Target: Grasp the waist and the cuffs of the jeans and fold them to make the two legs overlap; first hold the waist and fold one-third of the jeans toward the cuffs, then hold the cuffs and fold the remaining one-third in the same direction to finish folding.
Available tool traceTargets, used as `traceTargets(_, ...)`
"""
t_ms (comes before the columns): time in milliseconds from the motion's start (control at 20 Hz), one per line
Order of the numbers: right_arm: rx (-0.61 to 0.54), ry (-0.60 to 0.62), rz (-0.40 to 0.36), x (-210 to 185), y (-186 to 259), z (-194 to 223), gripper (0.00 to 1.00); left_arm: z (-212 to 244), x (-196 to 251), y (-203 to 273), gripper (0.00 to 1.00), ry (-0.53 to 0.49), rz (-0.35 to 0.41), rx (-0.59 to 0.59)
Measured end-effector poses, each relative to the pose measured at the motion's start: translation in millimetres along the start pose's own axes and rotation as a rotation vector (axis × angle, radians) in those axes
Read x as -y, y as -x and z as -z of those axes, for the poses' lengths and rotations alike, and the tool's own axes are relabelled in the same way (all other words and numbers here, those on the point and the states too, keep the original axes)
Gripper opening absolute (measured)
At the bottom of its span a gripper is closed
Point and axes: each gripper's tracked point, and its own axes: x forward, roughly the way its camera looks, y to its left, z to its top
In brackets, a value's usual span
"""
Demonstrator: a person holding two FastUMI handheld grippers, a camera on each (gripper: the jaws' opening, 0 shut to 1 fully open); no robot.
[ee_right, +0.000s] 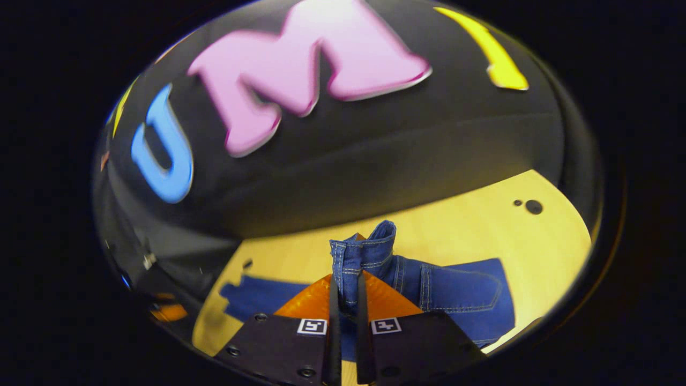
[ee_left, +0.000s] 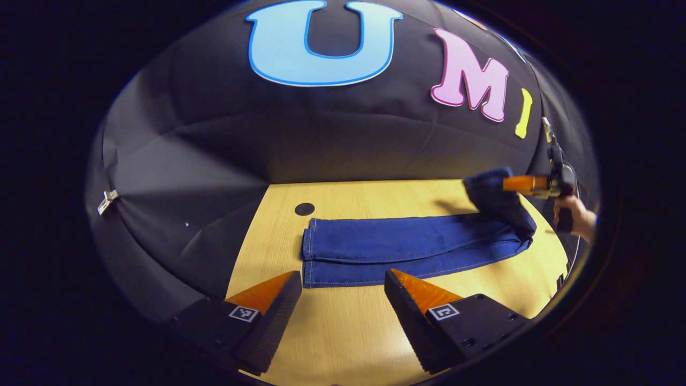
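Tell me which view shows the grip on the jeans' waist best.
The right gripper view: the right gripper is shut on the waistband, denim bunched between its fingers. The left gripper view shows that gripper far off, lifting the waist end of the jeans.

My left gripper view sits low over the table point(ee_left: 343, 332), looking across it toward the booth wall, a little back from the jeans point(ee_left: 396, 249). My right gripper view looks from close above the waist point(ee_right: 364, 257), seemingly tilted. Both share jeans and tabletop.
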Motion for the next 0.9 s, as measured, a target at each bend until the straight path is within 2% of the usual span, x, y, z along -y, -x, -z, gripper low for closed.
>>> traceTargets(50, -0.076, 0.061, 0.002, 3.4, -7.3, 23.1, 0.15, 2.6, -1.8, -4.8, 0.99, 0.006, -0.003, -0.008)
traceTargets(150, -0.162, 0.135, -0.004, 4.6, -22.0, 36.5, 0.16, 6.4, -1.3, -14.0, 0.99, 0.009, 0.0, -0.022)
traceTargets(250, -0.165, 0.172, -0.018, 4.9, -20.6, 29.9, 0.16, 6.4, 4.3, -25.4, 0.99, -0.002, 0.019, -0.035)
traceTargets(300, -0.157, 0.153, -0.05, 1.7, -18.4, 26.0, 0.17, 6.7, 6.3, -31.4, 0.99, -0.004, 0.024, -0.04)
traceTargets(450, -0.167, 0.076, -0.144, -15.7, 2.9, 16.8, 0.67, 17.1, 6.4, -54.8, 0.99, 0.027, 0.006, -0.087)
traceTargets(500, -0.148, 0.056, -0.166, -22.1, 15.2, 6.6, 0.72, 15.9, 2.0, -61.1, 0.99, 0.036, -0.01, -0.085)
traceTargets(550, -0.113, 0.036, -0.193, -26.4, 27.5, -2.9, 0.83, 13.2, -6.0, -67.4, 0.99, 0.042, -0.028, -0.079)
traceTargets(650, -0.043, 0.009, -0.236, -27.8, 55.8, -23.1, 0.82, 5.4, -22.2, -85.2, 0.98, 0.063, -0.061, -0.096)
traceTargets(750, 0.006, 0.011, -0.231, -12.4, 81.4, -37.6, 0.82, 0.0, -39.8, -104.7, 0.98, 0.093, -0.084, -0.125)
traceTargets(900, 0.044, -0.039, -0.2, 12.7, 106.3, -45.9, 0.81, -1.1, -56.3, -137.6, 0.99, 0.245, -0.1, -0.205)
